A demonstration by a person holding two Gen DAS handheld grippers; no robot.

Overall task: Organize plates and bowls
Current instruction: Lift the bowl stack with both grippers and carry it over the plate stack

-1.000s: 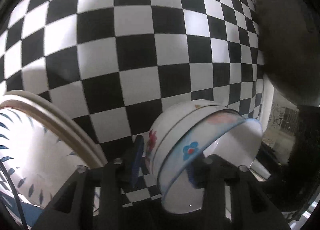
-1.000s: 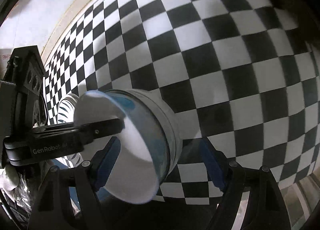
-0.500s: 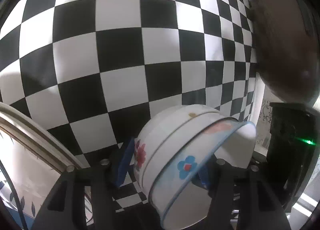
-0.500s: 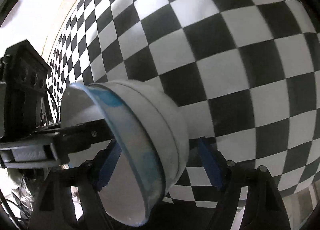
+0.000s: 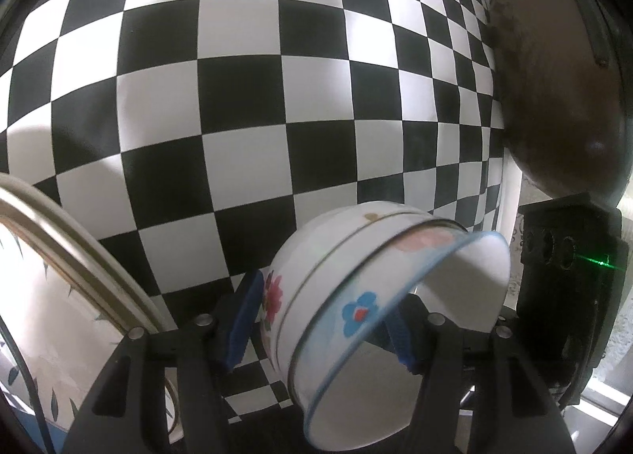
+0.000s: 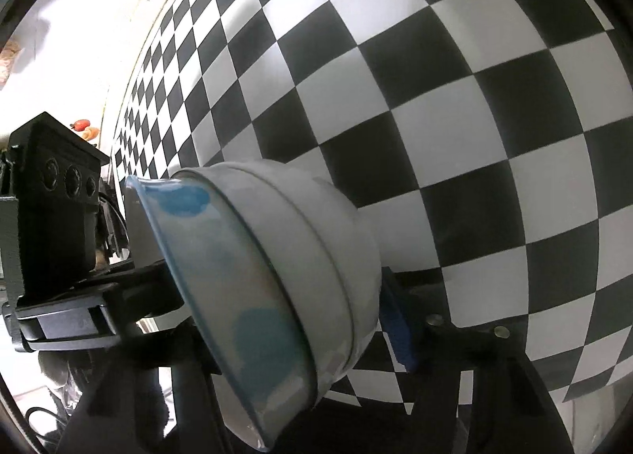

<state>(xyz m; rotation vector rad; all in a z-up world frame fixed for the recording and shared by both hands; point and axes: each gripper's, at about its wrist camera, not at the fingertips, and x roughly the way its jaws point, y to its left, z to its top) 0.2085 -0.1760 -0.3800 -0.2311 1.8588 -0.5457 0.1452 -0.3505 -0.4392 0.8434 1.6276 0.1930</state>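
Two nested bowls (image 5: 356,307), the inner one blue-rimmed with a blue flower, tilt on their side at lower centre, nothing inside them. The left gripper (image 5: 320,323) straddles them, half spread; contact is unclear. The right gripper (image 6: 277,319) is closing around them. A plate (image 5: 47,288) sits lower left on the checkered cloth (image 5: 257,98). No writing is legible.

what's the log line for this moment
stacked bowls: tilted on side, between both grippers | left gripper: one finger inside rim, grip unclear | right gripper: jaws closing around them
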